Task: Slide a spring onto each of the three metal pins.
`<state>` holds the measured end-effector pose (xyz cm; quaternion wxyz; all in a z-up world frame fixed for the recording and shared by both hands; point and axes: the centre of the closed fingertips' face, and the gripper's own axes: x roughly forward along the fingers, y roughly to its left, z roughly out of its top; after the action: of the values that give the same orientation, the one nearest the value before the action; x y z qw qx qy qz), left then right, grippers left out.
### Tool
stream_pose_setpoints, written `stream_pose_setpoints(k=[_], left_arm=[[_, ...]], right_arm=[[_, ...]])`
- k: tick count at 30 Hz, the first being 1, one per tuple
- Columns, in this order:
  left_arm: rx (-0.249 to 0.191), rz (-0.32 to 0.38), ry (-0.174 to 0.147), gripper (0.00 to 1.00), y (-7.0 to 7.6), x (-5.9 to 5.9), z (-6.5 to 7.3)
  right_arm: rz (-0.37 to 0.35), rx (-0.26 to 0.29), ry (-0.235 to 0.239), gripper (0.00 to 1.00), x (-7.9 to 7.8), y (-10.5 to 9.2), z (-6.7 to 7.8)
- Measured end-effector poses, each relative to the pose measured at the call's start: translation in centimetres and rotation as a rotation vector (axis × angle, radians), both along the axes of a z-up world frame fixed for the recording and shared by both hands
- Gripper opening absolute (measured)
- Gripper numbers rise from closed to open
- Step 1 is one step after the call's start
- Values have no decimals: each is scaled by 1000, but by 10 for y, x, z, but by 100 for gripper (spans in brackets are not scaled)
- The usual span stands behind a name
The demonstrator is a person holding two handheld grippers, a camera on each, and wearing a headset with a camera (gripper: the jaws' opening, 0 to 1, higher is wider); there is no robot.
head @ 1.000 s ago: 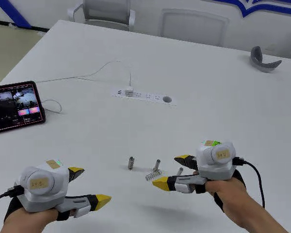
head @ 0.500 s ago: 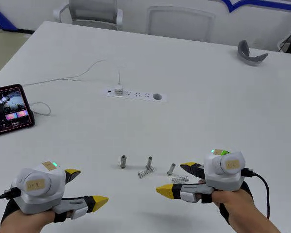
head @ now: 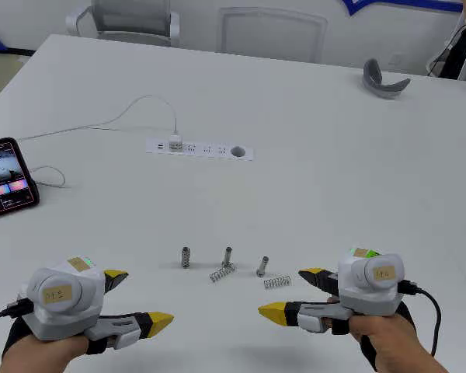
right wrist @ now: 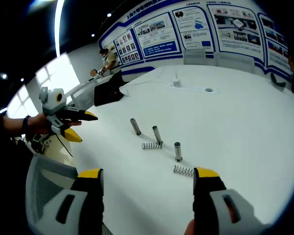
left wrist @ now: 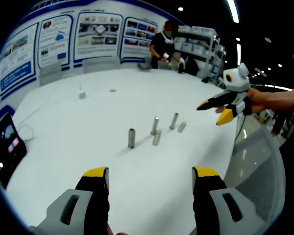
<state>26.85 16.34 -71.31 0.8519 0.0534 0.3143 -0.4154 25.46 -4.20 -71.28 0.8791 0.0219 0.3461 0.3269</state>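
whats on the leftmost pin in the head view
A spring is slid over the leftmost pin. Its coils cover the shaft, so the pin itself is mostly hidden.

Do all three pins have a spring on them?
No, two springs lie loose on the table beside bare pins.

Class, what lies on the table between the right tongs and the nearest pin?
A loose spring, lying flat just before that pin; the right gripper view shows it ahead of the right tongs.
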Motion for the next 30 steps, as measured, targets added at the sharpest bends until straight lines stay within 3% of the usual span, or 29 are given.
stream_pose_setpoints(k=[13, 30], left_arm=[[16, -62, 13, 70, -18, -5, -5], [23, -163, 19, 67, -61, 3, -13]], right_arm=[[-33, 4, -3, 77, -5, -5, 0], [-85, 6, 10, 77, -22, -19, -6]])
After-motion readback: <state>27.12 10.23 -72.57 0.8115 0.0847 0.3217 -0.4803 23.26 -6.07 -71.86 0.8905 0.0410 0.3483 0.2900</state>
